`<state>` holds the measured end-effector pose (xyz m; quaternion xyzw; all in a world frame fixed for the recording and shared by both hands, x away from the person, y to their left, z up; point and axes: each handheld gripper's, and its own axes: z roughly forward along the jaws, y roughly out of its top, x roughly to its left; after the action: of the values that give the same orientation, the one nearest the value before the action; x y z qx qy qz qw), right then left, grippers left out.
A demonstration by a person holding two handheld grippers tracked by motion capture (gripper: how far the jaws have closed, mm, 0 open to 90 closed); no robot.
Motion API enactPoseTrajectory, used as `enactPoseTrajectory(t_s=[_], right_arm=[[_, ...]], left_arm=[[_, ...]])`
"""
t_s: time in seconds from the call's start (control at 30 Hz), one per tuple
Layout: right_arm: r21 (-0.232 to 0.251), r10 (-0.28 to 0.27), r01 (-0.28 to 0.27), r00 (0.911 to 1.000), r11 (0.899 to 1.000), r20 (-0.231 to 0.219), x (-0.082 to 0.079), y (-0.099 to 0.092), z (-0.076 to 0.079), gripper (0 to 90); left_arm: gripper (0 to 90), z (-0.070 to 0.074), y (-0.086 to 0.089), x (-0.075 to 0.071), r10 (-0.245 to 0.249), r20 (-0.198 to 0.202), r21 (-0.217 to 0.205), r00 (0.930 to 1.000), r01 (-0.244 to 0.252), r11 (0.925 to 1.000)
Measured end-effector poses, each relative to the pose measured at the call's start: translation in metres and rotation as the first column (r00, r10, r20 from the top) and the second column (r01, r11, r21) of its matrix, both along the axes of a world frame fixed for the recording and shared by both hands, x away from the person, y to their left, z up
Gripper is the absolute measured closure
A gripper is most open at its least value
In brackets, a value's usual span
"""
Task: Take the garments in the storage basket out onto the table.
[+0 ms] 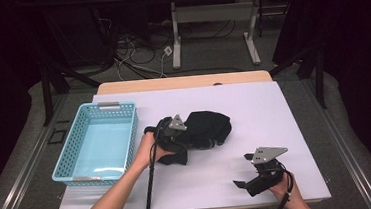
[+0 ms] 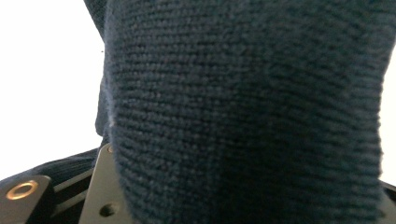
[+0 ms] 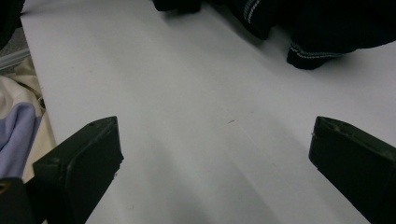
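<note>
The dark knit garment (image 1: 206, 129) lies mid-table, just right of the blue basket (image 1: 72, 152). The left gripper (image 1: 172, 135) is pressed into the garment's left edge, jaws nearly together, pinching the knit (image 2: 247, 112). The right gripper (image 1: 252, 175) rests near the table's (image 1: 253, 99) near right edge, jaws spread wide over bare white surface (image 3: 205, 121), well apart from the garment.
</note>
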<state>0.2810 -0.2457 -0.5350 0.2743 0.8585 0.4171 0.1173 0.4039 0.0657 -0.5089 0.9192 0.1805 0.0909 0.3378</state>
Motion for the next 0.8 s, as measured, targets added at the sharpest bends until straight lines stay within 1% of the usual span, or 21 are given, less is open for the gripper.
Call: enactPoseTrajectory(t_s=[0.03, 0.07, 0.2, 0.27, 0.3, 0.33, 0.4, 0.43, 0.5, 0.53, 0.57, 0.6, 0.63, 0.67, 0.73, 0.8], right_arm=[[-0.008, 0.003, -0.003, 1.0, 1.0, -0.009, 0.0, 0.0, 0.001, 2.0], [-0.001, 0.002, -0.002, 1.0, 1.0, -0.004, 0.0, 0.0, 0.0, 1.9], [-0.011, 0.009, -0.009, 0.9999, 1.0, -0.009, 0.0, 0.0, 0.001, 2.0], [-0.007, 0.008, -0.009, 0.9999, 1.0, -0.008, 0.0, 0.0, 0.0, 2.0], [-0.007, 0.008, -0.008, 0.9999, 1.0, -0.008, 0.0, 0.0, 0.0, 2.0], [-0.01, 0.007, -0.007, 0.9999, 1.0, -0.009, 0.0, 0.0, 0.001, 1.9], [-0.013, 0.005, -0.005, 1.0, 1.0, -0.008, 0.0, 0.0, 0.001, 2.0], [-0.016, 0.001, -0.001, 1.0, 1.0, -0.005, 0.0, 0.0, 0.001, 2.0], [-0.009, 0.006, -0.006, 0.9999, 1.0, -0.01, 0.0, 0.0, 0.001, 2.0], [-0.002, 0.002, -0.002, 1.0, 1.0, -0.004, 0.0, 0.0, 0.0, 2.0], [-0.004, 0.003, -0.003, 1.0, 1.0, -0.005, 0.0, 0.0, 0.0, 1.9], [-0.009, 0.009, -0.009, 0.9999, 1.0, -0.009, 0.0, 0.0, 0.001, 2.0], [-0.004, 0.005, -0.005, 1.0, 1.0, -0.003, 0.0, 0.0, 0.0, 1.9], [-0.013, 0.001, -0.001, 1.0, 1.0, -0.008, -0.001, 0.0, 0.001, 1.9], [-0.009, 0.001, -0.001, 1.0, 1.0, -0.006, -0.001, 0.0, 0.001, 1.9], [-0.013, -0.001, 0.0, 0.9999, 1.0, -0.01, -0.001, 0.0, 0.001, 2.0]], left_arm=[[48.6, -0.001, 0.0, -0.001, -0.004, -0.005, 0.006, 1.0, 0.004, 1.0], [48.4, -0.002, 0.0, -0.002, -0.002, -0.002, 0.003, 1.0, 0.002, 1.0], [47.1, -0.006, 0.001, -0.004, 0.0, -0.001, 0.005, 1.0, 0.0, 1.0], [45.6, -0.006, 0.002, -0.005, 0.004, -0.017, -0.001, 0.9998, -0.004, 1.0], [44.1, -0.006, 0.002, -0.005, 0.004, -0.016, -0.001, 0.9999, -0.004, 1.0], [41.9, -0.006, 0.002, -0.005, -0.003, -0.021, 0.002, 0.9998, 0.003, 1.0], [37.3, -0.006, 0.002, -0.006, 0.005, -0.01, 0.001, 0.9999, -0.005, 1.0], [34.9, -0.006, 0.003, -0.007, 0.005, -0.014, -0.002, 0.9999, -0.005, 1.0], [31.3, -0.005, 0.004, -0.008, 0.004, -0.014, -0.003, 0.9999, -0.005, 1.0], [29.1, -0.005, 0.004, -0.009, 0.005, -0.013, -0.011, 0.9999, -0.005, 0.9999], [25.7, -0.005, 0.005, -0.01, 0.003, -0.015, -0.013, 0.9999, -0.003, 0.9999], [21.0, -0.005, 0.006, -0.012, 0.004, -0.011, -0.013, 0.9999, -0.004, 0.9999], [17.3, -0.005, 0.007, -0.013, 0.001, -0.006, -0.011, 1.0, -0.001, 0.9999], [15.5, -0.004, 0.008, -0.015, -0.002, -0.004, -0.005, 1.0, 0.002, 1.0], [10.8, -0.003, 0.011, -0.02, 0.011, 0.001, -0.011, 0.9999, -0.011, 0.9999], [6.3, -0.001, 0.014, -0.023, 0.013, 0.012, -0.005, 0.9998, -0.013, 0.9999]])
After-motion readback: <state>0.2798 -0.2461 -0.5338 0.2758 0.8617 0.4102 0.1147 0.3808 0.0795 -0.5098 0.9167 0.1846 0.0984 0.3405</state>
